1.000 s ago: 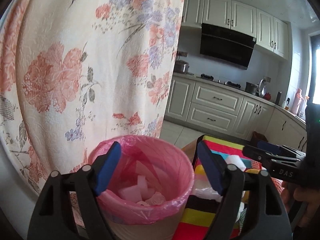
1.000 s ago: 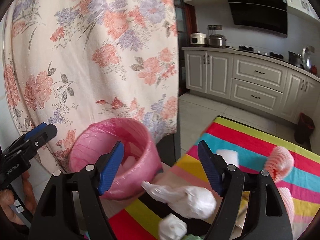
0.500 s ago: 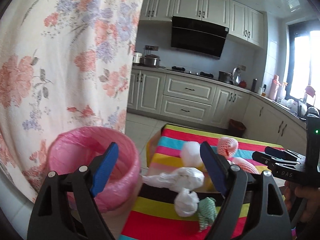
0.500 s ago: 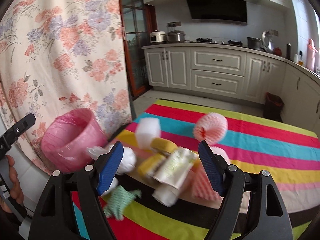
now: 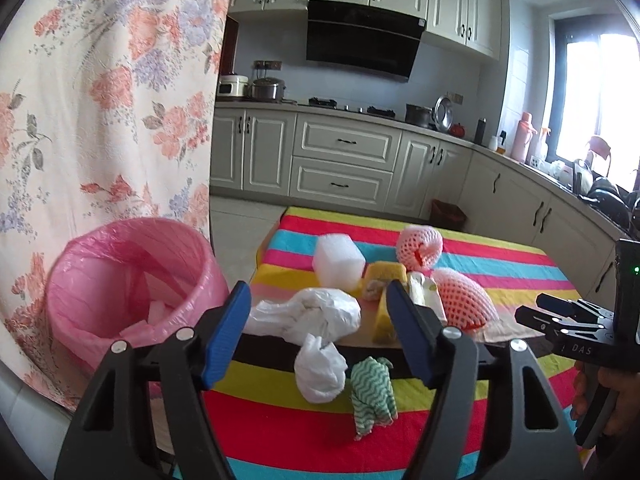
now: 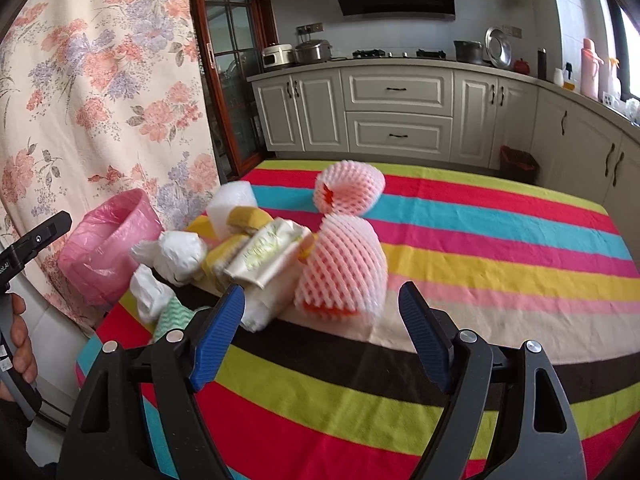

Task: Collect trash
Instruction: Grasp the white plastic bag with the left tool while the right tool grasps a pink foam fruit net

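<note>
The trash heap lies on the striped surface just right of the pink-lined bin: 2 pink foam nets, 2 white bags, 1 white foam block, 1 green cloth, plus yellow pieces and a wrapper too overlapped to count. The bin's base is hidden. Left gripper and right gripper both hover with jaws apart, holding nothing. A floral curtain hangs behind the bin.
</note>
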Demonstrator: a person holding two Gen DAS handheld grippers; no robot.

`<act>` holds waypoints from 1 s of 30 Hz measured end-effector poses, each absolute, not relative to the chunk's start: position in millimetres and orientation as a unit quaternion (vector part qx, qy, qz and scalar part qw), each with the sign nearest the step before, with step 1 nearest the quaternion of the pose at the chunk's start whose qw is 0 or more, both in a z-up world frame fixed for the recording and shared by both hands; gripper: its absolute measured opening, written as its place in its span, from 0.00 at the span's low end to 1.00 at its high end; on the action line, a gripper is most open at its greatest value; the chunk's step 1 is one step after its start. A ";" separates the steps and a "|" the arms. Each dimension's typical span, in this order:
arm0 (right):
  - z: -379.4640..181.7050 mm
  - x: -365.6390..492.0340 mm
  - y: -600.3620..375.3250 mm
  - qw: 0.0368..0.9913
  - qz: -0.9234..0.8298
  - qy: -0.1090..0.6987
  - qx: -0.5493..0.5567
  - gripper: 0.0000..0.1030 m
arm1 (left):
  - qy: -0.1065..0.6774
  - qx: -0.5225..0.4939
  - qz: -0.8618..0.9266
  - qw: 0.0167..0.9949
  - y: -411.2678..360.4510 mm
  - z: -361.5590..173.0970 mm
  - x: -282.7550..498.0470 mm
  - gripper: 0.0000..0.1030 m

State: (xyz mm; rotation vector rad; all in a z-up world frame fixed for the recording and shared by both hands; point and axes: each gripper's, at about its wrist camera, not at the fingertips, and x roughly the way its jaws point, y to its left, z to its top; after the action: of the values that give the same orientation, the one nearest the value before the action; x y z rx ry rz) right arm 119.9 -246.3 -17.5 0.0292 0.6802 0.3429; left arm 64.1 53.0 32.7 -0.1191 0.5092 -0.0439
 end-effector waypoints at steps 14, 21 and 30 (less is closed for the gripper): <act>-41.9 114.9 -254.7 0.918 0.156 0.363 0.019 0.75 | 0.326 -0.072 -0.048 0.942 49.2 -30.9 98.0 0.48; -46.7 116.1 -248.9 0.915 0.157 0.371 0.015 0.75 | 0.350 -0.081 -0.049 0.932 49.8 -50.8 106.9 0.48; -50.6 119.0 -238.3 0.911 0.163 0.378 0.007 0.75 | 0.374 -0.090 -0.056 0.921 50.5 -67.7 119.2 0.42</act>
State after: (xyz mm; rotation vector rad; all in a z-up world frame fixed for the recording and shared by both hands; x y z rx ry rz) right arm 119.0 -238.3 -50.6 0.0138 0.7790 0.3364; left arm 119.2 50.5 -67.7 -0.1843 0.7688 -0.1146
